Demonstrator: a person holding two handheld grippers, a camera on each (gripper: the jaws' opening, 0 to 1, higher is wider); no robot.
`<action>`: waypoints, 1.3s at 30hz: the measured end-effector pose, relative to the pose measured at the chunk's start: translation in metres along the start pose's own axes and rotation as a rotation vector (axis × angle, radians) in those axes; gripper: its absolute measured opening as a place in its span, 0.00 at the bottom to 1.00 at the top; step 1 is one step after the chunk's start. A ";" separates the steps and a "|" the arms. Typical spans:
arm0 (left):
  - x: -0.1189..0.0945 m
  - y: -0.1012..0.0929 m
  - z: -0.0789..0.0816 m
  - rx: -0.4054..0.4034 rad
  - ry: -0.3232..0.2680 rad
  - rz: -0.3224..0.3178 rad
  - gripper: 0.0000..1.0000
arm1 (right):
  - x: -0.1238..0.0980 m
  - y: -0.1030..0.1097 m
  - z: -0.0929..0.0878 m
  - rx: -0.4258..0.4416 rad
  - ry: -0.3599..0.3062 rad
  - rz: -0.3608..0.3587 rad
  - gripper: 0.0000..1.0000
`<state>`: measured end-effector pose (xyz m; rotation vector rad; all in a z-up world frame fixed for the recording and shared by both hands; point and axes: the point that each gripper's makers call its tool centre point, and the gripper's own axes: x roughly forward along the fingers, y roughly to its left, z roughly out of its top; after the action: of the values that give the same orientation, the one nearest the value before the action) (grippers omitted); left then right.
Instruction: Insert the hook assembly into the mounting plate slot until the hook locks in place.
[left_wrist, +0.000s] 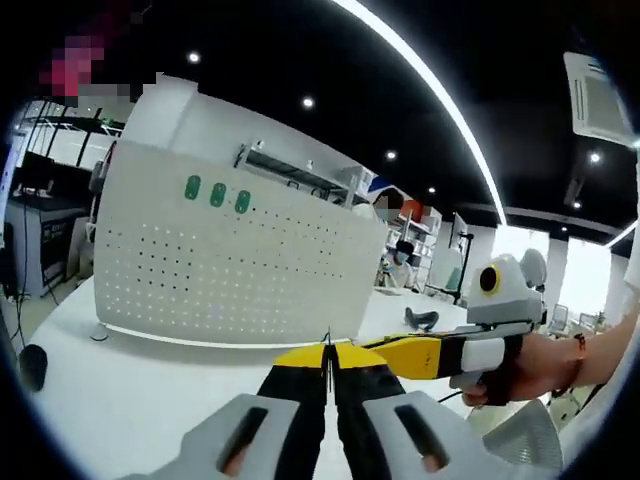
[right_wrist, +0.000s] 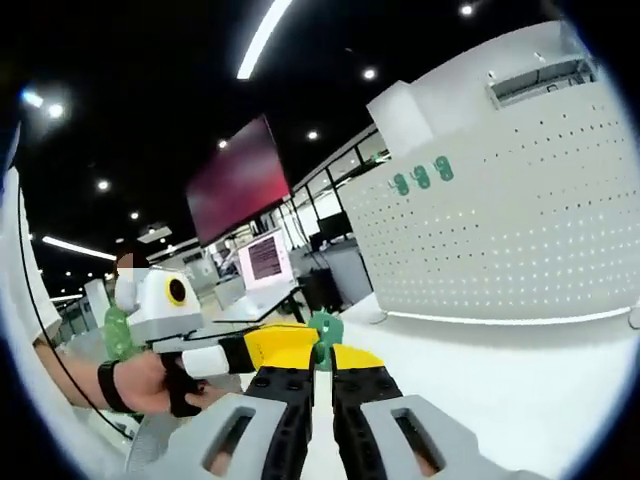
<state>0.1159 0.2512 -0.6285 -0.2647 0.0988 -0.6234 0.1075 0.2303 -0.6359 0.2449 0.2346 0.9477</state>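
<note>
Both grippers, left (left_wrist: 329, 372) and right (right_wrist: 322, 372), pinch the hook (right_wrist: 325, 328), jaws together, aiming for the plate (left_wrist: 220, 260) at 11 o'clock

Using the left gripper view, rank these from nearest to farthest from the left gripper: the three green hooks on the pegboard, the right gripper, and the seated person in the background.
1. The right gripper, its yellow tips meeting the left gripper from the right.
2. The three green hooks, high on the white pegboard, ahead and to the left.
3. The seated person, far behind the pegboard's right edge.
</note>
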 end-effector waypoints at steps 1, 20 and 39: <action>0.001 0.000 0.000 0.002 -0.002 0.002 0.02 | 0.001 -0.001 0.000 0.001 0.004 -0.007 0.03; 0.010 -0.004 -0.006 0.006 0.015 -0.005 0.02 | 0.004 -0.015 -0.002 0.041 0.011 -0.071 0.01; 0.014 0.010 -0.017 -0.008 0.065 0.023 0.07 | 0.010 -0.035 0.002 -0.013 0.045 -0.157 0.00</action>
<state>0.1303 0.2470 -0.6473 -0.2509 0.1672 -0.6086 0.1406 0.2188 -0.6451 0.1909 0.2850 0.7999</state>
